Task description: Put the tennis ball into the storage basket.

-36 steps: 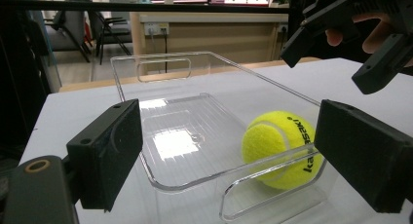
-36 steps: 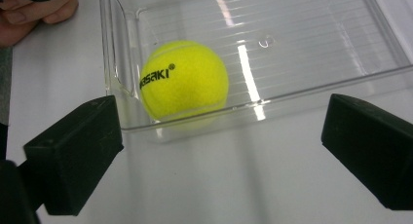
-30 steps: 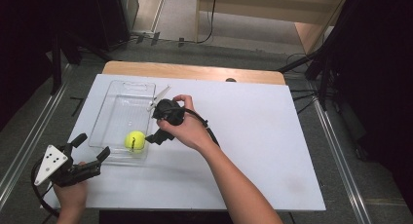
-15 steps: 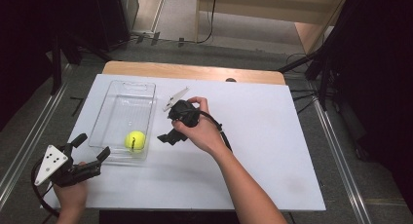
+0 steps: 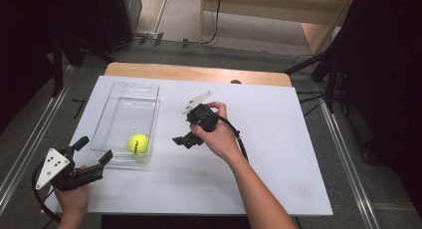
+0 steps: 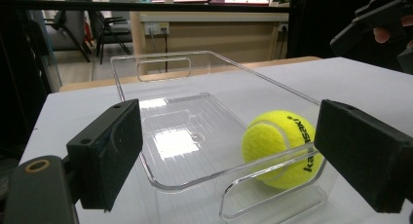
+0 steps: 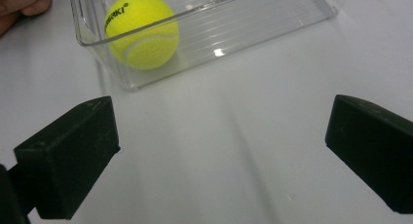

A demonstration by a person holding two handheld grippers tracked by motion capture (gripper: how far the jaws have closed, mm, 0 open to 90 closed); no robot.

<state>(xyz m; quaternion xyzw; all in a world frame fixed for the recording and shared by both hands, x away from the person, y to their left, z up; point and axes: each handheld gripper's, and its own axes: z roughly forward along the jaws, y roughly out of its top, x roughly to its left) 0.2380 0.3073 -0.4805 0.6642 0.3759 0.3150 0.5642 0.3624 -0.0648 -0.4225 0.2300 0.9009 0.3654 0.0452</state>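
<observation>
— Where's the tennis ball (image 5: 139, 144)?
— Inside the clear plastic bin (image 5: 115, 120), at its 6 o'clock end, on the white tabletop (image 5: 278, 139).
— And the left hand-held gripper (image 5: 92, 152)?
— Jaws spread wide, empty, at the bin's 7 o'clock corner.
— The right hand-held gripper (image 5: 182, 141)?
— Also spread, holding nothing, at the bin's 3 o'clock side.
</observation>
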